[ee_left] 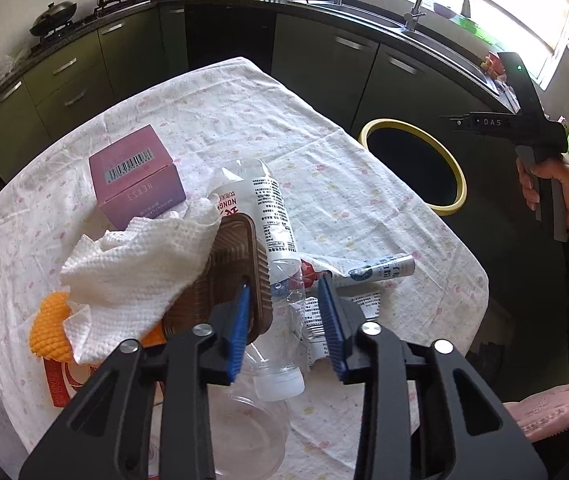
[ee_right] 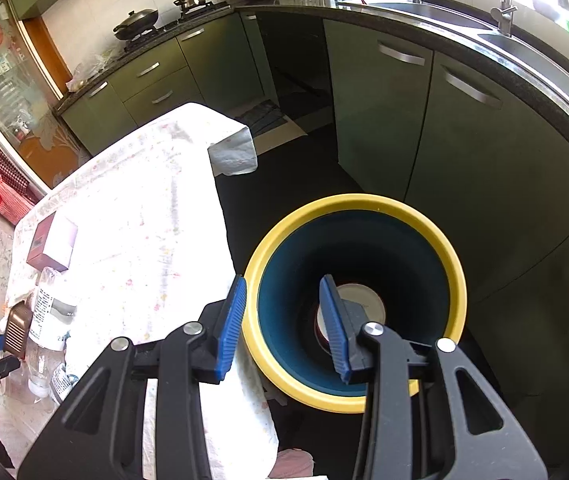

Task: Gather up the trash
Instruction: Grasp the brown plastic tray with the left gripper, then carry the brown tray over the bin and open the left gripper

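Both of my tongs stand with their blue pads apart and nothing pinched between them. My left gripper (ee_left: 284, 320) hangs low over the table (ee_left: 244, 120), which wears a pale flowered cloth, and its jaws straddle the lower part of a crushed clear plastic bottle (ee_left: 280, 280) that lies lengthwise toward me, white cap (ee_left: 278, 386) nearest — the pads do not press it. Just left of the bottle, touching it, is a brown ribbed tray (ee_left: 228, 280), and a crumpled white paper towel (ee_left: 140, 268) is draped over the tray's left side. Under the towel's near edge an orange knitted thing (ee_left: 46, 334) peeks out. Behind the towel stands a purple box (ee_left: 136, 176) with a barcode on top. Right of the bottle lies a squeezed printed tube (ee_left: 380, 270) on some torn wrapper. A clear plastic bowl (ee_left: 244, 432) sits nearest me, under the gripper.

My right gripper (ee_right: 284, 320) is held off the table's edge, above the yellow-rimmed trash bin (ee_right: 456, 264) on the dark floor beside the table. Its right pad is over the bin's blue mouth, its left pad over the rim next to the cloth. At the bottom of the bin lies something round and pale (ee_right: 364, 304) — I cannot tell what.
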Tool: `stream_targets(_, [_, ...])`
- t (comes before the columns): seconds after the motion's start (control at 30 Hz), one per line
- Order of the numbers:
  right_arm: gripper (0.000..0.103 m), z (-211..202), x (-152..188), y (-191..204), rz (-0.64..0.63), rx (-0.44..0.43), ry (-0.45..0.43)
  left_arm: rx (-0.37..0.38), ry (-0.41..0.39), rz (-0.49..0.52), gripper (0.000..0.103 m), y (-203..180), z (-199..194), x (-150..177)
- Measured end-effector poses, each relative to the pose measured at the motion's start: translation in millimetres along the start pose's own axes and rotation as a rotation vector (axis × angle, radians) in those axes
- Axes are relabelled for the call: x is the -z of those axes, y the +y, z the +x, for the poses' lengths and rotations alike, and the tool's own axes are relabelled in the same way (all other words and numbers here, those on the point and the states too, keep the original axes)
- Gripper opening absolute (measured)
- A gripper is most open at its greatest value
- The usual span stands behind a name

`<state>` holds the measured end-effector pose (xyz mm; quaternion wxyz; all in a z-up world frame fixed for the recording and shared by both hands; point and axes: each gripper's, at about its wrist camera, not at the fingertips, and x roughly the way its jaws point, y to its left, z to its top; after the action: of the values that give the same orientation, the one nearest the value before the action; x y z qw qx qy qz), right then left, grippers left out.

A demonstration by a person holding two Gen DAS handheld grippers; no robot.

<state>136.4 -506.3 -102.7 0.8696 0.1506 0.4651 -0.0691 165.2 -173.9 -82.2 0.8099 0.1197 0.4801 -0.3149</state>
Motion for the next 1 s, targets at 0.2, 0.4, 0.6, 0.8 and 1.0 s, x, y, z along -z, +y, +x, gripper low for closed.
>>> stream_targets(0.2, [0.037, 0, 4, 5, -0.008, -0.022, 0.005, -0.042, 0.035, -0.036, 0.008, 12, 8, -1])
stream_targets(0.4, [0.037, -8, 6, 8, -0.016, -0.032, -0.011, -0.021, -0.005, -0.025, 0.007, 7, -9, -2])
stream_targets(0.6, [0.037, -16, 10, -1, -0.006, -0.015, -0.028, 0.051, -0.099, 0.066, 0.007, -30, -51, -15])
stream_targets(0.8, [0.037, -24, 21, -25, 0.033, 0.0, -0.041, 0.148, -0.115, 0.159, 0.007, -85, -45, -45])
stream_targets(1.0, [0.037, -40, 34, -52, 0.054, 0.05, -0.081, 0.282, -0.081, 0.197, 0.007, -155, 4, -85])
